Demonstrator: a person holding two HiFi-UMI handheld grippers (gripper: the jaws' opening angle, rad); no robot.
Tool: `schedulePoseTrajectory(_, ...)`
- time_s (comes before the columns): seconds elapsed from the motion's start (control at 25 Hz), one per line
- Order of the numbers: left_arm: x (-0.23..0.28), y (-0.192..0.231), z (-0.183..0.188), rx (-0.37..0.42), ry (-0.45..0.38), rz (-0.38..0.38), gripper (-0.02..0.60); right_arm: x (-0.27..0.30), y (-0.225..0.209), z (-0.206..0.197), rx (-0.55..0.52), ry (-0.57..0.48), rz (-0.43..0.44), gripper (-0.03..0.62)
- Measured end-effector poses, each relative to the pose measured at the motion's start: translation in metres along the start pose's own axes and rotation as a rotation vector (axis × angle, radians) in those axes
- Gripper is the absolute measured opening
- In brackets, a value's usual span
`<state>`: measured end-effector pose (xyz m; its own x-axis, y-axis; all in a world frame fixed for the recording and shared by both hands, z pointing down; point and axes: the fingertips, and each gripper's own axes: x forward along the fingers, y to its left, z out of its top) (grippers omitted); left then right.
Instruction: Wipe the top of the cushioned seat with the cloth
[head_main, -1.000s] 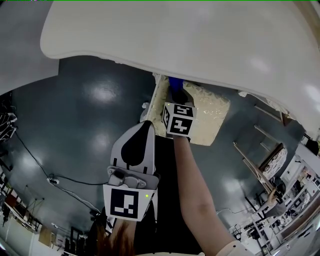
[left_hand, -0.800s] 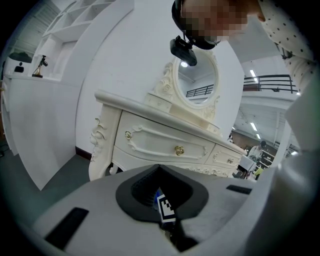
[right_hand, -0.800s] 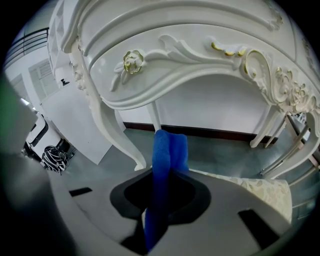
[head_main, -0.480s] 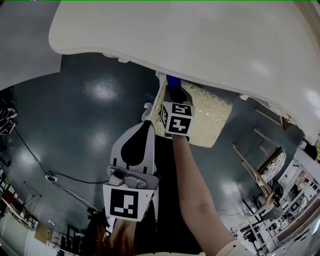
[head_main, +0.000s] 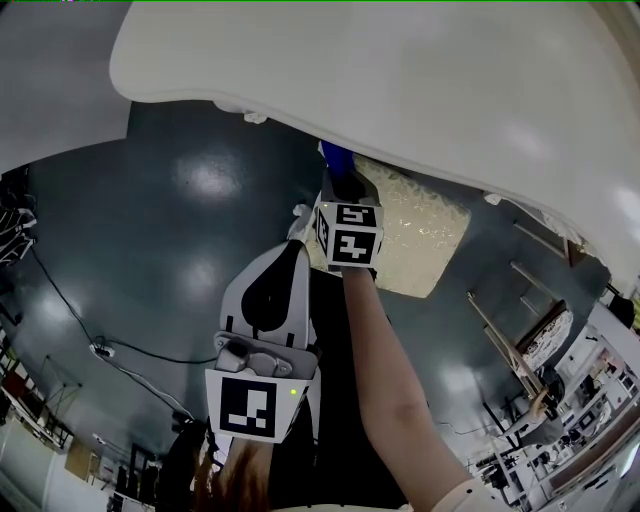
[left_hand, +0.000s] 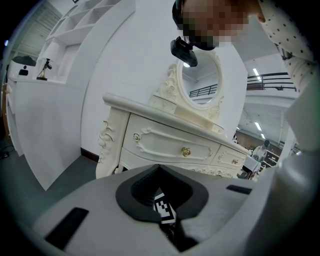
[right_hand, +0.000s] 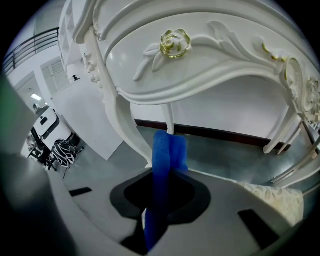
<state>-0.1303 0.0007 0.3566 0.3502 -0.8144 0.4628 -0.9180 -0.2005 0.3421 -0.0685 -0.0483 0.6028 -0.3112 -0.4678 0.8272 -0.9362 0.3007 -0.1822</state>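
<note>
In the head view the cream cushioned seat (head_main: 420, 240) stands partly under the white dressing table (head_main: 400, 80). My right gripper (head_main: 340, 185) is over the seat's left edge, shut on a folded blue cloth (head_main: 335, 157) that sticks out past its jaws. The right gripper view shows the cloth (right_hand: 167, 150) upright between the jaws of the right gripper (right_hand: 165, 172), with a corner of the seat (right_hand: 280, 197) at lower right. My left gripper (head_main: 296, 248) hangs beside the right forearm, jaws together with nothing in them. In its own view the left gripper (left_hand: 160, 172) faces the table.
The dressing table's top overhangs the seat's far side, and its curved legs (right_hand: 125, 120) stand close ahead of the cloth. A mirror (left_hand: 200, 90) and drawers (left_hand: 175, 145) face the left gripper. A cable (head_main: 130, 360) lies on the dark floor at left. Wooden frames (head_main: 520, 330) stand at right.
My right gripper has edged a little up and to the left with the cloth. More of the seat shows to its right. The left gripper has stayed put.
</note>
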Motion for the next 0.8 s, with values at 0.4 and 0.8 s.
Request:
schedulePoseTrajectory(0.4,0.001,-0.017,0.006,0.023,0.001,-0.038,-0.002,-0.058,-0.008,0.019,0.069,-0.150,0.035,0.061)
schedulePoseTrajectory(0.8,0.015,-0.073,0.008,0.097,0.011,-0.164,-0.002,-0.189,-0.123,-0.035,0.215,-0.229,-0.182,0.061)
